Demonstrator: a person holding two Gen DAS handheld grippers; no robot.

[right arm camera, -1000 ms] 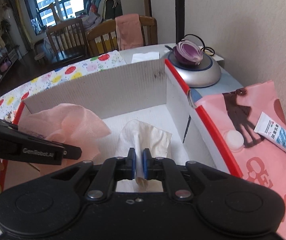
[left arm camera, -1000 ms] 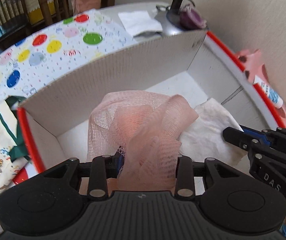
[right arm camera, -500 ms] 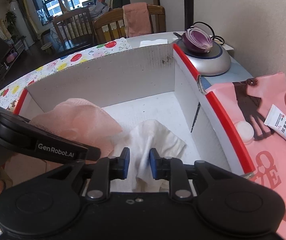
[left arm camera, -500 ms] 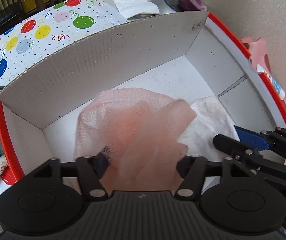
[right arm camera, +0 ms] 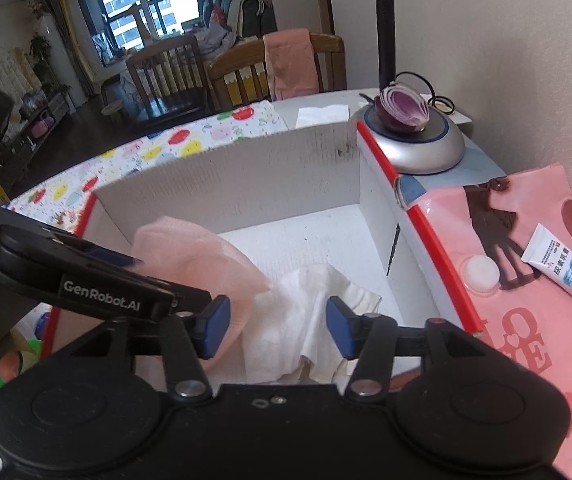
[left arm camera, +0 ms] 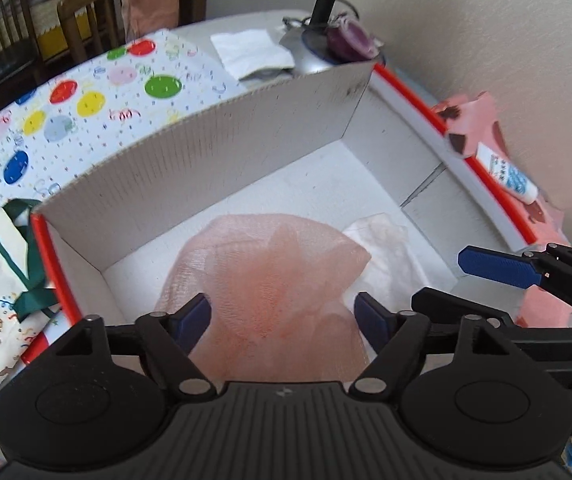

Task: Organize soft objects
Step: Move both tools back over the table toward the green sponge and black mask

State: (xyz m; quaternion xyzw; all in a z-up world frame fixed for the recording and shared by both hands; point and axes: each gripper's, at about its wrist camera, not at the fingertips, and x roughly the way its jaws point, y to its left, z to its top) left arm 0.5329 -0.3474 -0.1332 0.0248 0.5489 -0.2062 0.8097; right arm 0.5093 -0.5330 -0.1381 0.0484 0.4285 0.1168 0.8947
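Below, pink mesh (left arm camera: 270, 280) and white cloth (right arm camera: 298, 320) between each wide-spread hand-held gripper's fingers.

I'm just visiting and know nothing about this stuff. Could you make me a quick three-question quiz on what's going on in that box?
1. True or false: the left claw is clamped on the pink mesh cloth.
2. Which lies nearer the box's red-edged right wall: A) pink mesh cloth, B) white cloth?
3. Fill in: the right claw is ____.

Key: 1 false; 2 B; 3 open.
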